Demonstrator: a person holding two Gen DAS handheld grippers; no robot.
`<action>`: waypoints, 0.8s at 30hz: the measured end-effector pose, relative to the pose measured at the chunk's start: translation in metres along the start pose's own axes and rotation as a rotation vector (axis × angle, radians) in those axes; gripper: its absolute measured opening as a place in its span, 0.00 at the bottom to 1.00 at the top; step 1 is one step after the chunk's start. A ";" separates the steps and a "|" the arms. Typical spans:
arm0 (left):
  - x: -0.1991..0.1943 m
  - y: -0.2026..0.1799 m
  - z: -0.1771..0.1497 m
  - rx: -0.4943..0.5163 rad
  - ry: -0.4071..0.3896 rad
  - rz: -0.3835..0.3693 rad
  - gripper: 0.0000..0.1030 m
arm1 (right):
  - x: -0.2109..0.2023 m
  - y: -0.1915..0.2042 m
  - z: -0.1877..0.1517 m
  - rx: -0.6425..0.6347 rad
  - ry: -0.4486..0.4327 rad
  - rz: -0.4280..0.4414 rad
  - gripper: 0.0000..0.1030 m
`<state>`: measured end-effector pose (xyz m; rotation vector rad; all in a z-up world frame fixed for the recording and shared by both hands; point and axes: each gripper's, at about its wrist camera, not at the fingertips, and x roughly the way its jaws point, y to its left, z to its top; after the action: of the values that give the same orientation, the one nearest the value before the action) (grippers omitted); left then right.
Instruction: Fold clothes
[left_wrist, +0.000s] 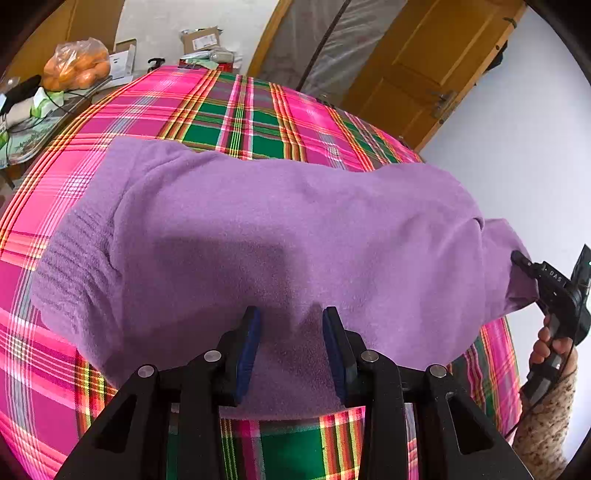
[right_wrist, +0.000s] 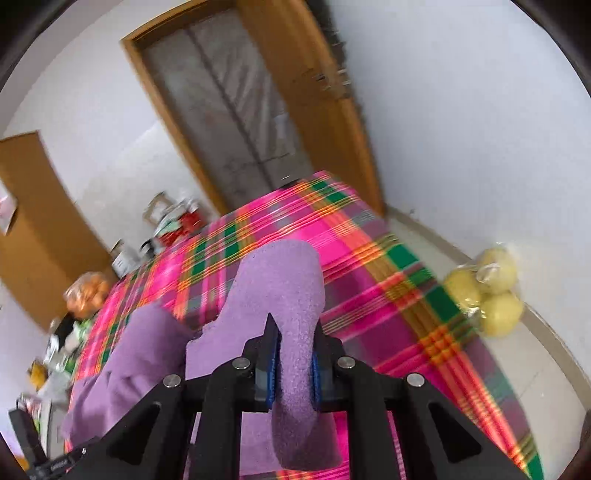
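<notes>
Plaid bedcover (left_wrist: 229, 110) carries the purple sweater (left_wrist: 277, 229), partly folded near its front edge. Right gripper (right_wrist: 293, 354) clamps a sleeve; left gripper (left_wrist: 291, 339) gapes over cloth, pinching nothing. Folding remains.

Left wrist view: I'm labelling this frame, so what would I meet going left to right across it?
Bag of oranges → cardboard boxes → wooden door → right tool gripping the purple garment.

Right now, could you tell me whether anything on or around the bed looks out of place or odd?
One thing: a bag of yellow fruit lies on the floor beside the plaid bedcover. The purple sweater merely has one end lifted, pinched in the right gripper.
</notes>
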<state>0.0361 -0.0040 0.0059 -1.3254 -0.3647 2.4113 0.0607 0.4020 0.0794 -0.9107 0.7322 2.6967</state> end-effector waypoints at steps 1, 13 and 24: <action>0.000 0.000 0.000 0.002 0.001 0.002 0.35 | 0.005 -0.003 0.000 0.006 0.020 0.004 0.15; -0.046 0.034 0.009 -0.055 -0.096 0.102 0.35 | 0.003 0.015 -0.023 -0.210 0.028 -0.223 0.46; -0.099 0.102 -0.007 -0.247 -0.148 0.213 0.35 | -0.011 0.106 -0.079 -0.500 0.119 0.208 0.48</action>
<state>0.0714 -0.1385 0.0375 -1.3491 -0.6064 2.7232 0.0742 0.2705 0.0736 -1.1635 0.1696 3.1008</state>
